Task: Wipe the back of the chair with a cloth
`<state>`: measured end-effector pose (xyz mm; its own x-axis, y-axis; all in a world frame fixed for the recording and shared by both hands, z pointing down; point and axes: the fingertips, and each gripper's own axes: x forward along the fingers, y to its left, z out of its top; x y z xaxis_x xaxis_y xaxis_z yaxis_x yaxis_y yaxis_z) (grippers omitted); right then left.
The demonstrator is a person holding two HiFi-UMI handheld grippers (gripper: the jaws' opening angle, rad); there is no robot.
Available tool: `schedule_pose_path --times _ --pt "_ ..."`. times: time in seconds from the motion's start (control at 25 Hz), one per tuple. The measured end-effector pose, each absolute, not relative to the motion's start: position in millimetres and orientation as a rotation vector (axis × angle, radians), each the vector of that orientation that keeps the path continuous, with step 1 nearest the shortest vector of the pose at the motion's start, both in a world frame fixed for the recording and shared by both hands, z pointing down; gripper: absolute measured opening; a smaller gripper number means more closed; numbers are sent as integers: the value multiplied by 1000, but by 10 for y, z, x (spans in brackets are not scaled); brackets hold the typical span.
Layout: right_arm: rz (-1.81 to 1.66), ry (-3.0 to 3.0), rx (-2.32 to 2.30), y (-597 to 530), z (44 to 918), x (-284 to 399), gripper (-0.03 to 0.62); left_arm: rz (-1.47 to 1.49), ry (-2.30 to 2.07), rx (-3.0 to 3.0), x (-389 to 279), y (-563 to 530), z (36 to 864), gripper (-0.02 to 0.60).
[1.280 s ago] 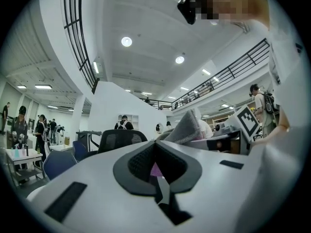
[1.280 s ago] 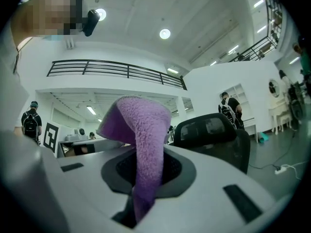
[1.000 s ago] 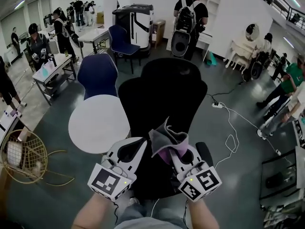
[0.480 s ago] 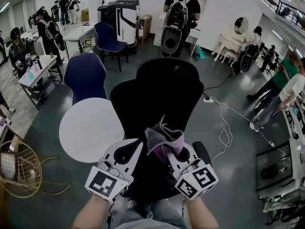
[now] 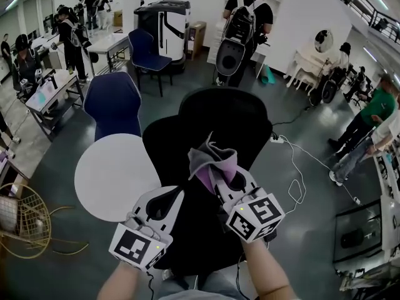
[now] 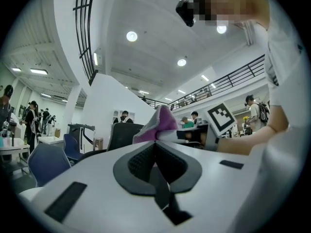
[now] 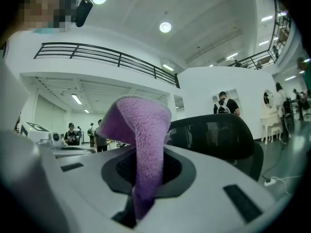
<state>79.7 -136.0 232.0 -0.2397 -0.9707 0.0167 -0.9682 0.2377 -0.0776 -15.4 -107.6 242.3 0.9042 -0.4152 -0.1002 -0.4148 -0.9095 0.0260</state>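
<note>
Right gripper clamped on purple fleece cloth, left gripper closed, empty, black mesh chair back beyond both sets of fingertips

the grey floor carries everything here. a black office chair stands on it in the middle of the head view, with a round white table just beside it on the left and a blue chair behind that table. a white power strip lies on the floor to the right of the black chair, and its white cable loops loosely nearby. a gold wire basket sits at the far left. farther back stand a second blue chair and a long desk.
</note>
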Motion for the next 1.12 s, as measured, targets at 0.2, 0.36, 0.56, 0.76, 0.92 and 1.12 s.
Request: schedule_pose_path --times 0.2,0.36,0.56,0.76,0.92,1.12 --pt "-74 2471 -1890 -1865 2123 984 49 -165 -725 3040 -38 -1169 2393 11" --pt "-55 2499 -1882 -2280 1984 975 49 -161 -785 3033 -74 -1259 2381 11" --pt "-21 2522 -1912 -2631 1915 933 49 -146 -850 3016 -166 -1371 2373 11" --pt "-82 2545 -1952 -2784 2250 931 49 -121 -897 3003 -218 -1425 2465 11" --pt "-72 2514 -1986 -2819 2255 1008 49 -112 -906 2995 -236 -1467 2501 11" --pt "-99 2446 -2076 -2826 2268 1312 49 -115 -883 2994 -165 -1490 2489 11"
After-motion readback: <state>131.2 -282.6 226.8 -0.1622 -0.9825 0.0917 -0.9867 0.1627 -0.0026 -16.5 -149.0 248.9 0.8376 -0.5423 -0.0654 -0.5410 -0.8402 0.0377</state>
